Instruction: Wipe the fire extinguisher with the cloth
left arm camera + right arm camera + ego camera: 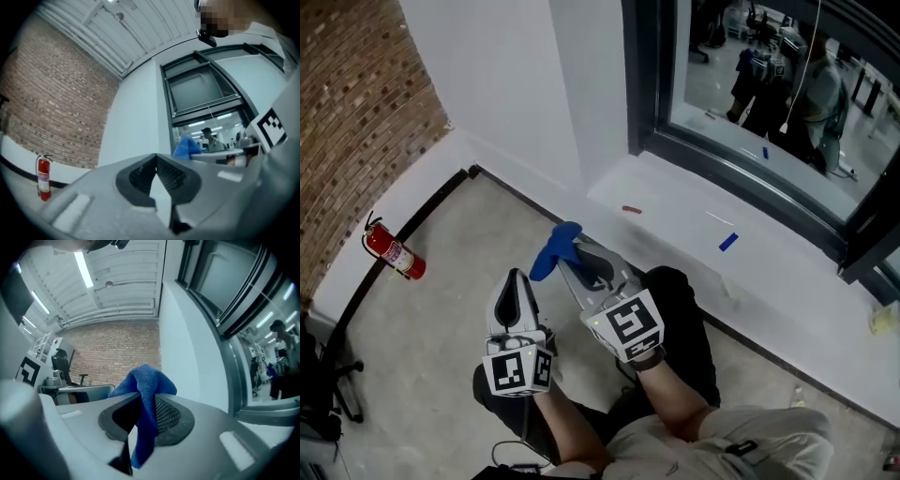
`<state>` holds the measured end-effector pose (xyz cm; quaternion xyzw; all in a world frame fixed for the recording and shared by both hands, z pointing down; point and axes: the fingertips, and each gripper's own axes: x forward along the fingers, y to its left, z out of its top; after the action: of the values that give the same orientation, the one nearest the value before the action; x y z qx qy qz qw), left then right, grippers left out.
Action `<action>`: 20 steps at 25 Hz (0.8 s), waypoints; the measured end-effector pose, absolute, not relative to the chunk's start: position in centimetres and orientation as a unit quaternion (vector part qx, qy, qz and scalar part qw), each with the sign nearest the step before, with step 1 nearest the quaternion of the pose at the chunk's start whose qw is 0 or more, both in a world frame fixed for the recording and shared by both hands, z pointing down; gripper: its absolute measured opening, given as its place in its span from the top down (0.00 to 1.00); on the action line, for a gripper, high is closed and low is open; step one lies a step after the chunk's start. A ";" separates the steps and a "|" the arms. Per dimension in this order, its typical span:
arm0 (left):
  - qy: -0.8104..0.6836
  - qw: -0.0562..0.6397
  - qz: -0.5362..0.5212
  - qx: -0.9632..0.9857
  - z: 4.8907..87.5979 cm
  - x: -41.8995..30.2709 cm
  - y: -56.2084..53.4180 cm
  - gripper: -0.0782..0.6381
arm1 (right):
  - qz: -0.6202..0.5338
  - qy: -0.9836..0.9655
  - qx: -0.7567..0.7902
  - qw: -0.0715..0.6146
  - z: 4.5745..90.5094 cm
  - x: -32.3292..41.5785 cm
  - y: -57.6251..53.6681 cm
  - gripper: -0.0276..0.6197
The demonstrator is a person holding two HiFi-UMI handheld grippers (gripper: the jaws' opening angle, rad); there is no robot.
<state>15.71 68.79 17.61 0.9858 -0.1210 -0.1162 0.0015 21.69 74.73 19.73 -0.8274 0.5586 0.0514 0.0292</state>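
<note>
A red fire extinguisher (394, 251) stands on the floor at the foot of the left wall, well away from both grippers; the left gripper view shows the extinguisher (43, 177) upright at far left. My right gripper (572, 247) is shut on a blue cloth (555, 249), which bunches above the fingertips and hangs down between them in the right gripper view (145, 399). Beside it, my left gripper (517, 277) is shut with nothing in it, its tips meeting (156, 157). The cloth (187, 146) shows to the left gripper's right.
A brick wall (347, 103) rises on the left, with a black skirting strip (412, 225) along its base. A white ledge (703, 244) under a dark-framed window (750, 141) runs to the right. A chair base (333, 384) stands at the lower left. The person's dark trouser legs (684, 328) are below.
</note>
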 end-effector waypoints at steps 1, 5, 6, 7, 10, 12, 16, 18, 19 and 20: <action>-0.141 -0.003 -0.118 0.983 17.5 15.2 67.7 0.89 | 0.051 0.580 -0.813 0.028 19.5 21.3 73.2 0.84; -0.202 -0.013 -0.113 0.973 18.0 14.7 63.7 0.89 | 0.050 0.633 -0.772 0.034 19.2 21.2 67.8 0.84; -0.214 -0.015 -0.109 0.971 18.3 14.5 62.6 0.89 | 0.045 0.642 -0.765 0.035 19.7 21.3 66.3 0.84; -0.227 -0.018 -0.106 0.968 18.7 14.2 61.2 0.89 | 0.038 0.650 -0.758 0.037 20.2 21.3 64.7 0.84; -0.265 -0.025 -0.098 0.959 19.6 12.9 56.7 0.89 | 0.017 0.673 -0.738 0.040 21.8 20.8 59.6 0.84; -0.285 -0.024 -0.090 0.954 20.3 12.3 54.0 0.89 | 0.006 0.687 -0.725 0.038 22.8 20.3 56.9 0.84; -0.297 -0.026 -0.080 0.951 22.6 11.4 50.6 0.89 | -0.012 0.704 -0.709 0.041 24.4 19.4 53.6 0.84; -0.295 -0.023 -0.066 0.953 22.8 11.7 50.3 0.89 | -0.018 0.702 -0.710 0.051 24.9 19.5 52.9 0.84; -0.291 -0.023 -0.061 0.955 22.7 11.9 50.2 0.89 | -0.020 0.699 -0.712 0.057 25.2 19.7 52.6 0.84; -0.287 -0.025 -0.059 0.956 22.7 12.0 49.9 0.89 | -0.022 0.697 -0.714 0.061 25.5 19.9 52.3 0.84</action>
<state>12.01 49.91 22.67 0.9557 -0.2874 -0.0590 -0.0249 19.86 52.27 25.51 -0.7143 0.6968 -0.0217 0.0614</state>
